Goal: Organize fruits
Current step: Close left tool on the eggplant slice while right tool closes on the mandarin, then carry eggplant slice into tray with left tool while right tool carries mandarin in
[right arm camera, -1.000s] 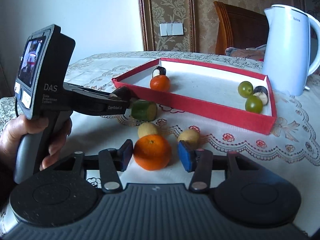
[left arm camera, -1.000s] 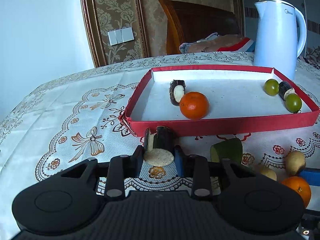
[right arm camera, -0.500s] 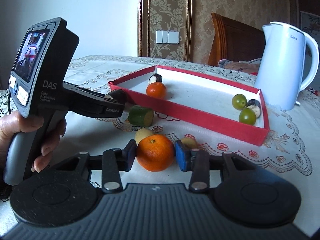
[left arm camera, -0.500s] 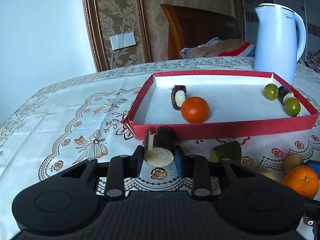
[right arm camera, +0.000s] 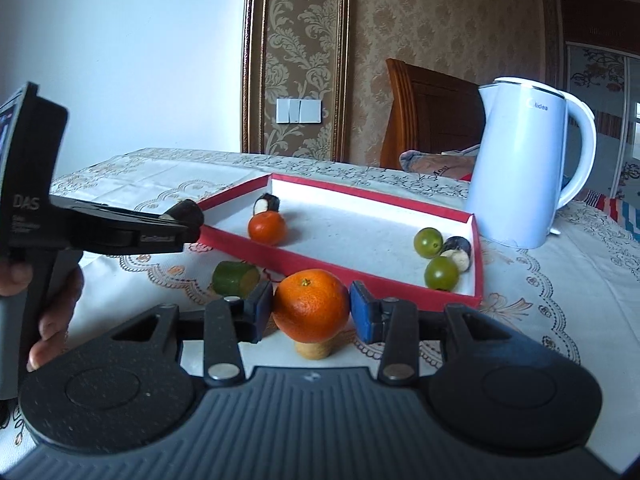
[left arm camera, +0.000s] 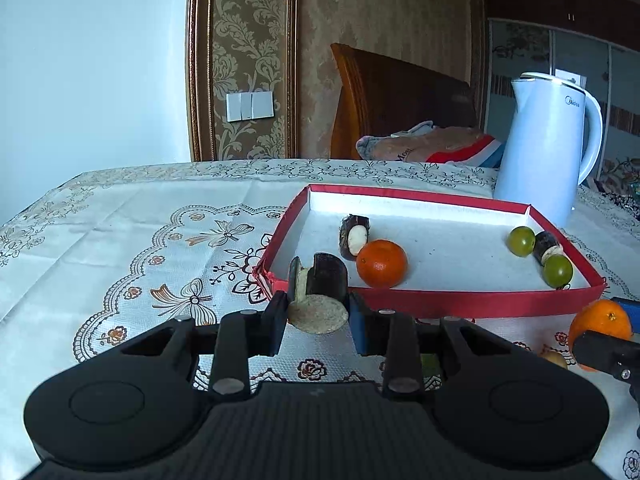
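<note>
Both grippers have risen since the earlier frames, each carrying its fruit off the embroidered tablecloth toward the red-walled tray, the landmark here. Behind the tray's far right corner stands a smooth white kettle. Inside the tray, near its left wall, lie a glossy tangerine and a dark-skinned sugarcane stub; two green grapes and another stub sit by its right wall. The right gripper, its jaws having just been closing, pinches a dimpled orange before the tray's near wall; a tan fruit below is mostly hidden. The left gripper clamps a cylindrical sugarcane piece, pale fibrous end facing the camera, at the tray's near left corner.
</note>
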Tool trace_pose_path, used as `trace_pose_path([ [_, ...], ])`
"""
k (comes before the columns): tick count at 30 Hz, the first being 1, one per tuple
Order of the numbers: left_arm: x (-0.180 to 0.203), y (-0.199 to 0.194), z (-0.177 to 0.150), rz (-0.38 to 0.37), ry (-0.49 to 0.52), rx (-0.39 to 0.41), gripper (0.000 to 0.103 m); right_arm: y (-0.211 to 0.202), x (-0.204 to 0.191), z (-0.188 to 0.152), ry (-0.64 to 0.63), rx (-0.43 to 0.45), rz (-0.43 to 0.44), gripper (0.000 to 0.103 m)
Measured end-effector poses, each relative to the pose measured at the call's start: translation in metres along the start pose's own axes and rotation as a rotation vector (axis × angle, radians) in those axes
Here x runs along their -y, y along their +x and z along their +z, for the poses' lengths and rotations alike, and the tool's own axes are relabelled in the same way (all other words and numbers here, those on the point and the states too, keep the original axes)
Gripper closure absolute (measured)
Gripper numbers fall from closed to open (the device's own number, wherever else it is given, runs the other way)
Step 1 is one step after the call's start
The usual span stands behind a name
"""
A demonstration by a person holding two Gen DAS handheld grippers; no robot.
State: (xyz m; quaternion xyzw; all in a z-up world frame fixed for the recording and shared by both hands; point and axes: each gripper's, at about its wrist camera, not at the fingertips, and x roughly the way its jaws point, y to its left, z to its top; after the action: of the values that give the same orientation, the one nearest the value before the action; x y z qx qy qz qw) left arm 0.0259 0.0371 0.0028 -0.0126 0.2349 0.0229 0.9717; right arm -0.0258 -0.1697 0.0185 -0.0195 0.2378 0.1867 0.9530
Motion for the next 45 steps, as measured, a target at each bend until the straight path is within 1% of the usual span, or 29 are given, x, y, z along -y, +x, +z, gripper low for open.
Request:
trace_pose_path([
  [3, -0.001, -0.002, 0.000, -0.016, -0.010, 0.007, 0.071, 0.004, 0.005, 0.004, 0.006, 0.011, -0.016, 0.064],
  [10, 0.003, -0.002, 0.003, -0.017, -0.012, 0.035, 0.071, 0.022, 0.013, 0.015, 0.000, 0.018, -0.058, 0.064],
  [15, 0.007, 0.005, 0.011, 0.004, -0.005, 0.041, 0.071, 0.043, 0.018, 0.024, -0.012, 0.019, -0.094, 0.064],
  [21, 0.004, 0.028, 0.029, 0.035, -0.021, 0.018, 0.071, 0.074, 0.036, 0.038, 0.066, -0.027, -0.101, 0.064],
  [27, 0.000, 0.044, 0.032, 0.058, -0.031, -0.013, 0.071, 0.100, 0.047, 0.043, 0.100, -0.054, -0.126, 0.064],
  [33, 0.000, 0.058, 0.034, 0.088, -0.025, -0.031, 0.071, 0.119, 0.047, 0.045, 0.091, -0.078, -0.146, 0.064],
  [37, -0.002, 0.068, 0.034, 0.104, -0.026, -0.046, 0.071, 0.132, 0.046, 0.047, 0.091, -0.101, -0.141, 0.064],
  [41, 0.001, 0.078, 0.035, 0.101, -0.015, -0.067, 0.071, 0.146, 0.044, 0.046, 0.073, -0.127, -0.144, 0.064],
  [43, 0.003, 0.081, 0.035, 0.105, 0.002, -0.067, 0.071, 0.153, 0.043, 0.045, 0.066, -0.143, -0.144, 0.064],
  [45, 0.003, 0.082, 0.035, 0.101, -0.005, -0.063, 0.071, 0.159, 0.042, 0.044, 0.056, -0.157, -0.144, 0.064],
])
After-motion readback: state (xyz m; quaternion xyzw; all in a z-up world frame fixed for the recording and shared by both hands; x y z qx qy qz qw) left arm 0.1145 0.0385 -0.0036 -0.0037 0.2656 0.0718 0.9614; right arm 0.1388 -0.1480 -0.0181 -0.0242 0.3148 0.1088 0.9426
